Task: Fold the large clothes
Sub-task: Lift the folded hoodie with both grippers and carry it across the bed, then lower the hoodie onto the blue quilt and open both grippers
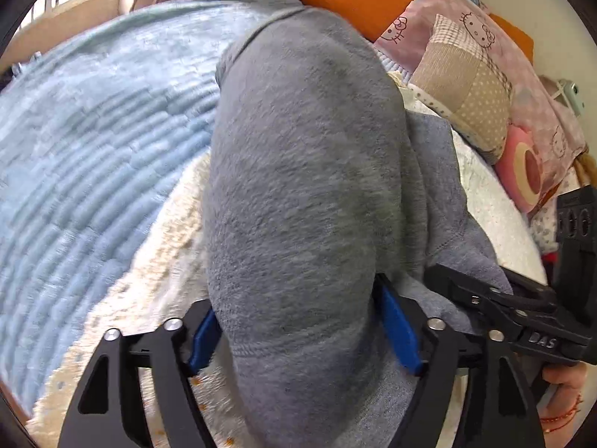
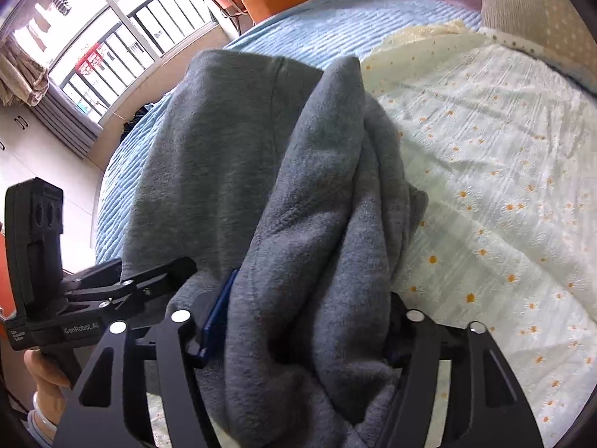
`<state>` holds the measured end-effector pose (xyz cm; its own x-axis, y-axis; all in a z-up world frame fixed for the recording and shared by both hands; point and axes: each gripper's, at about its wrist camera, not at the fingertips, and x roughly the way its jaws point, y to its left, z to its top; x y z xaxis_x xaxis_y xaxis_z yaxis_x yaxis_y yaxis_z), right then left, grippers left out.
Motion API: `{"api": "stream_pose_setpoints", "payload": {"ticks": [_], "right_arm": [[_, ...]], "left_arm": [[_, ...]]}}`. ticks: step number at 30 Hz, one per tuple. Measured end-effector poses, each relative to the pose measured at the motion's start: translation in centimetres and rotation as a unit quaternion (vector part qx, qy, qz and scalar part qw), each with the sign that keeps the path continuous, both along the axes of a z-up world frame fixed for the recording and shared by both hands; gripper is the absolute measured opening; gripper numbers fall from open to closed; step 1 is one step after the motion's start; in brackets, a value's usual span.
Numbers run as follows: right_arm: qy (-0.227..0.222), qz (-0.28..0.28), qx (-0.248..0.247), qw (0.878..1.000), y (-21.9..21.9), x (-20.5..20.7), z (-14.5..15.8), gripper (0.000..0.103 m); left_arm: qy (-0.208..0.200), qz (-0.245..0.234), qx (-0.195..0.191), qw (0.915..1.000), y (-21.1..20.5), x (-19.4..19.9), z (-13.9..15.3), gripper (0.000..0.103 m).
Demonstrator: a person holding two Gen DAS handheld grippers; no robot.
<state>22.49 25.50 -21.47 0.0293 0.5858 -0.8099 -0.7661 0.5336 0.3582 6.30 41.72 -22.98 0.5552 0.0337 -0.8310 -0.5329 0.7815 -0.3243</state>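
Both tongs, left (image 1: pixel 298 330) and right (image 2: pixel 298 321), spread with grey fleece garment (image 2: pixel 261 171) loose between; risk: fold slumping open on bed (image 2: pixel 485 149).

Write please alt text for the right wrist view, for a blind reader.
A grey garment lies bunched between the fingers of the right gripper, draped over a bed with a daisy sheet and blue blanket. The left gripper is at the left.

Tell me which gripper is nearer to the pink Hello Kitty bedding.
Right. The right gripper lies on the side of the grey garment toward the pink bedding; the left gripper is farther off, on the blue blanket side.
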Motion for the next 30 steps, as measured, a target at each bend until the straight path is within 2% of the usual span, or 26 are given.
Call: {"api": "stream_pose_setpoints", "payload": {"ticks": [1,3,4,7,12,15,18,26,30], "right_arm": [[-0.019,-0.001,-0.001,1.0,-0.7,-0.5,0.7,0.083],[-0.057,-0.001,0.002,0.998,-1.7,-1.5,2.2,0.099],[-0.092,-0.003,0.007,0.996,-2.5,-2.3,3.3,0.098],[-0.156,-0.019,0.005,0.987,-3.8,-3.6,5.3,0.098],[-0.193,-0.049,0.005,0.98,-4.8,-5.3,6.8,0.098],[-0.213,-0.062,0.007,0.975,-5.1,-6.4,7.3,0.098],[-0.224,-0.07,0.011,0.972,-5.5,-6.7,7.5,0.098],[-0.222,-0.07,0.008,0.972,-5.0,-7.3,6.2,0.098],[-0.243,-0.077,0.017,0.967,-5.1,-7.8,6.2,0.098]], "left_arm": [[0.007,0.006,0.033,0.9994,-0.4,-0.3,1.0,0.085],[0.014,0.021,0.103,0.9944,-1.6,-1.0,2.9,0.088],[0.012,0.029,0.129,0.9912,-2.1,-1.4,3.7,0.092],[0.003,0.05,0.162,0.9855,-3.0,-2.2,5.7,0.092],[-0.01,0.09,0.216,0.9722,-4.4,-3.2,8.5,0.095],[-0.019,0.1,0.23,0.9679,-5.3,-3.7,9.1,0.095],[-0.021,0.098,0.233,0.9673,-5.8,-3.6,9.0,0.095],[-0.027,0.089,0.219,0.9712,-6.5,-3.0,7.6,0.095],[-0.036,0.094,0.213,0.9719,-6.3,-3.1,7.5,0.095]]}}
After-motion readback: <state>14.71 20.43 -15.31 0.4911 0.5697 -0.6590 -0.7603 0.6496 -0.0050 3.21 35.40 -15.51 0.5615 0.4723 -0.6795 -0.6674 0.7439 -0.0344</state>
